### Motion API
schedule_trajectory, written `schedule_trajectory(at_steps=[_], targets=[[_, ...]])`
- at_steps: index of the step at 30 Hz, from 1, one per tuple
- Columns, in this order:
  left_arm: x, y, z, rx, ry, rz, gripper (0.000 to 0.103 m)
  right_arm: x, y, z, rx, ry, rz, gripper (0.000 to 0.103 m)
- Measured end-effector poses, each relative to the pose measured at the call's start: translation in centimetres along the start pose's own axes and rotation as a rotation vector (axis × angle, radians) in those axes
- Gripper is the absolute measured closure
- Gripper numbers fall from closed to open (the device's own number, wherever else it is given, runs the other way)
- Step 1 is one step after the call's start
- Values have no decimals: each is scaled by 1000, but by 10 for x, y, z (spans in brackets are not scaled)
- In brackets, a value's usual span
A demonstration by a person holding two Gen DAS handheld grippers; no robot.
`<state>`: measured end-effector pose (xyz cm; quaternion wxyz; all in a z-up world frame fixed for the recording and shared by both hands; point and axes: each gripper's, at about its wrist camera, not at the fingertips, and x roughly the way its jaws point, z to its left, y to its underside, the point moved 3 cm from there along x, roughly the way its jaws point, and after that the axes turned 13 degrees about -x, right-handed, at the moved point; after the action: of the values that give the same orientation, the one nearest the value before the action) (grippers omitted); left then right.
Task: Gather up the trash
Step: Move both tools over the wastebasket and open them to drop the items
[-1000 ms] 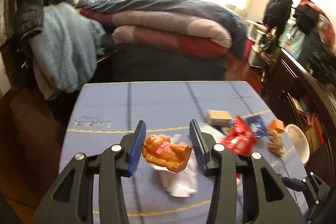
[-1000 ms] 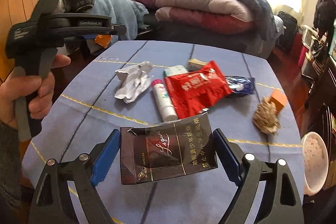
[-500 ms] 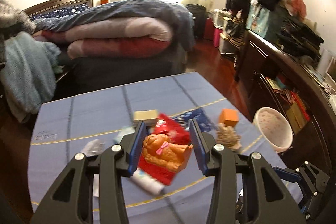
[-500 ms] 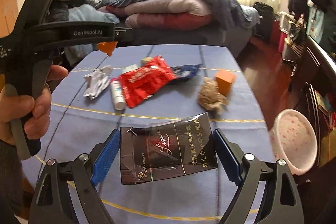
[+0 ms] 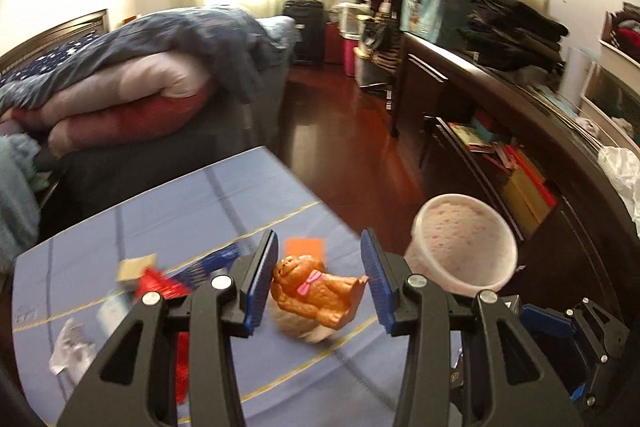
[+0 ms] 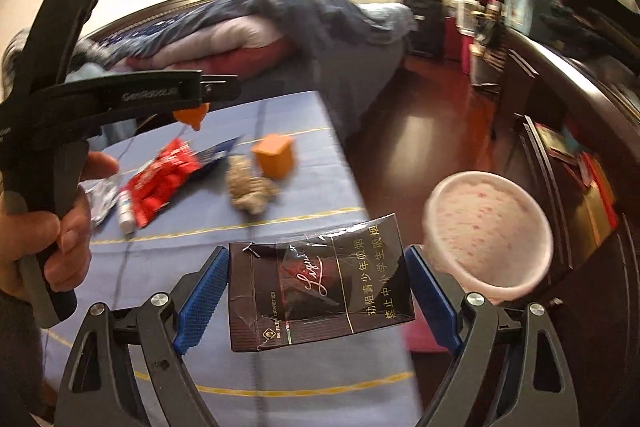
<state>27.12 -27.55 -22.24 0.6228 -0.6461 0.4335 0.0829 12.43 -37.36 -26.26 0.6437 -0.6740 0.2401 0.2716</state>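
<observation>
Left gripper: the 2 blue pads are clamped on an orange toy dog with a pink bow, held above the blue table, near its edge.

Right gripper: the 2 pads are clamped on the short ends of a dark cigarette pack, held over the table edge.

The pink-speckled bin stands on the floor just beside the table. On the table lie a red wrapper, an orange block, a brown crumpled wad, a white tube and crumpled white paper.
</observation>
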Motion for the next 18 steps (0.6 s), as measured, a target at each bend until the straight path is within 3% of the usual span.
schedule_trajectory(at_steps=[11, 18], targets=[[62, -6, -100, 82, 137, 74, 59, 2, 24, -105, 167, 187, 7, 15], [117, -1, -161, 135, 200, 149, 59, 18, 37, -169, 286, 260, 29, 15]])
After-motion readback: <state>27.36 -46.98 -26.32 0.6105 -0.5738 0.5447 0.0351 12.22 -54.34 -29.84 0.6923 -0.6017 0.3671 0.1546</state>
